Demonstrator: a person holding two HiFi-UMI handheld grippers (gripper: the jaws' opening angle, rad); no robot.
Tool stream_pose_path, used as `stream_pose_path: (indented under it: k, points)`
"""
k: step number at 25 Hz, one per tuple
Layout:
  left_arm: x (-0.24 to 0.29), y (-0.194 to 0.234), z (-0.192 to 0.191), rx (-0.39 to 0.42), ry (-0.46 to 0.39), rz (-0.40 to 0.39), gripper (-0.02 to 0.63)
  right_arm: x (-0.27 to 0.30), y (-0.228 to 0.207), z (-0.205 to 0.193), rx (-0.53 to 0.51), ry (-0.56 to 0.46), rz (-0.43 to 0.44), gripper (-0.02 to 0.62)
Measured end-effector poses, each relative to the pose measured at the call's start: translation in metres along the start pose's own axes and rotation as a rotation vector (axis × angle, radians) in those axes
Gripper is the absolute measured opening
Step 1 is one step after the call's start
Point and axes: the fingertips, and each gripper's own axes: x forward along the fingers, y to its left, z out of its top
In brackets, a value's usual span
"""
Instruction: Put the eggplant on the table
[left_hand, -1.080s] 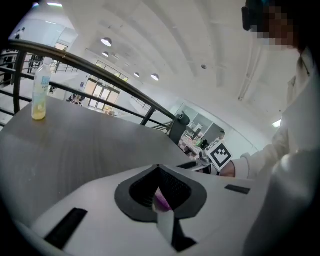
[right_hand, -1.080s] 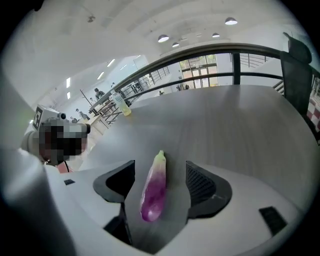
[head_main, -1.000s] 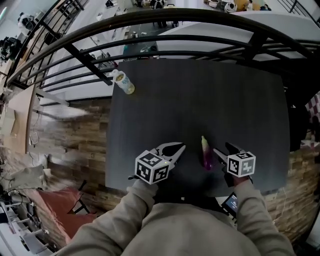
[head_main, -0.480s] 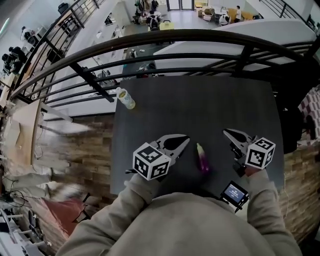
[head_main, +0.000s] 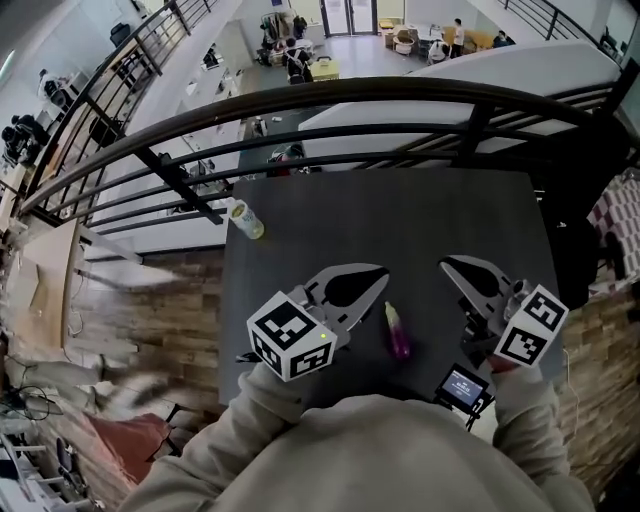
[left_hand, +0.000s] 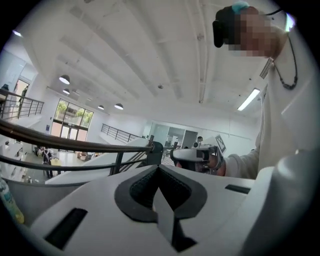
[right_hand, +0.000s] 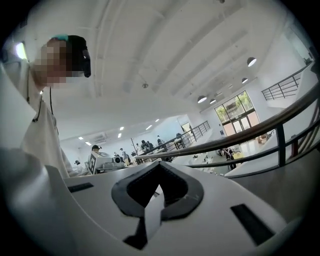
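1. the eggplant (head_main: 397, 331) lies on the dark table (head_main: 400, 215), touched by neither tool.
2. the left hand-held gripper (head_main: 380, 276) hovers just left of the eggplant, its jaws pressed together with nothing between them.
3. the right hand-held gripper (head_main: 447, 265) hovers to the right of the eggplant, its jaws likewise pressed together and empty.
4. a bottle (head_main: 245, 219) sits well left of the eggplant and beyond it, at the table's corner.

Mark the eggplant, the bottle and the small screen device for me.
eggplant (head_main: 399, 338), head view, on its purple body.
bottle (head_main: 246, 220), head view, on the middle of its body.
screen device (head_main: 465, 386), head view, on its lit screen.
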Motion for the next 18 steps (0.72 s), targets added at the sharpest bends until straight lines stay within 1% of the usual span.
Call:
stream_pose_path:
  k: [3, 6, 10, 13, 18]
  points:
    - [-0.006, 0.000, 0.023, 0.036, -0.040, 0.007, 0.000, 0.001, 0.014, 0.015, -0.038, -0.016, 0.023, 0.014]
    - [-0.009, 0.001, 0.033, 0.046, -0.060, 0.010, 0.000, 0.005, 0.021, 0.020, -0.059, -0.017, 0.041, 0.012]
    - [-0.012, -0.001, 0.034, 0.046, -0.067, 0.008, 0.000, 0.010, 0.028, 0.017, -0.062, -0.017, 0.054, 0.012]
    - [-0.015, -0.008, 0.025, 0.038, -0.052, 0.002, 0.000, 0.007, 0.033, 0.007, -0.044, -0.018, 0.050, 0.012]
    - [-0.012, -0.007, 0.024, 0.039, -0.055, -0.001, 0.000, 0.010, 0.031, 0.006, -0.043, -0.012, 0.054, 0.012]
